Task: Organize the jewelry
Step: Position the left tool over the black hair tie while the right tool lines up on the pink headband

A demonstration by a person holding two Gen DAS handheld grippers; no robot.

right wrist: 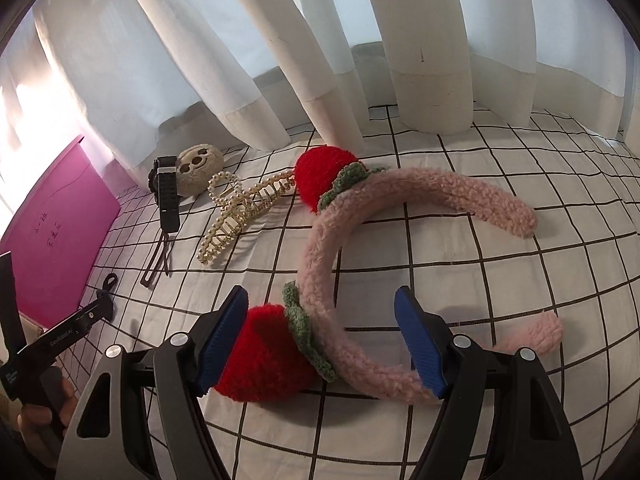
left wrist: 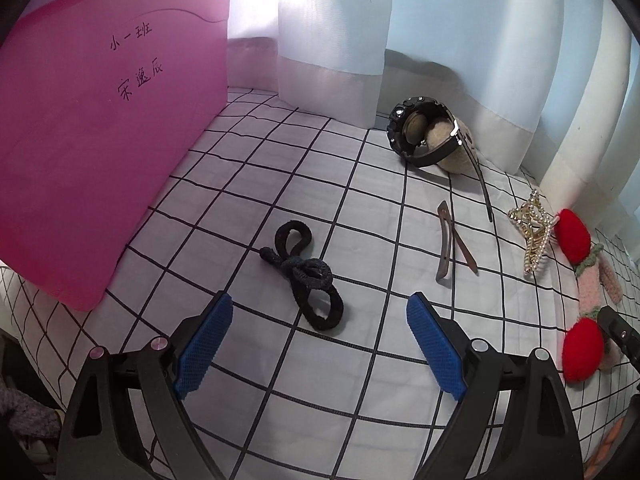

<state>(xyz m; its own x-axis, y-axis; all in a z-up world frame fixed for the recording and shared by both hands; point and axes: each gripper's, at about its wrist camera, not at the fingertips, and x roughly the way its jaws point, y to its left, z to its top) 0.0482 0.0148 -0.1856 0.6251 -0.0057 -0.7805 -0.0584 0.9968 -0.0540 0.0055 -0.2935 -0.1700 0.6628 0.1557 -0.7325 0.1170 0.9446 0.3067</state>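
On the checked sheet [left wrist: 360, 380], both tools stand apart: left tool [left wrist: 320, 344] above hair ties [left wrist: 304, 272], right tool [right wrist: 322, 344] astride the headband [right wrist: 320, 256].

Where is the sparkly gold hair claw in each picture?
Left wrist view: the hair claw lies at the right, between the brown clip and the red pom-pom.
Right wrist view: the hair claw lies left of centre, between the watch and the red pom-pom.
Shared landmark: the pink box, far left in both.
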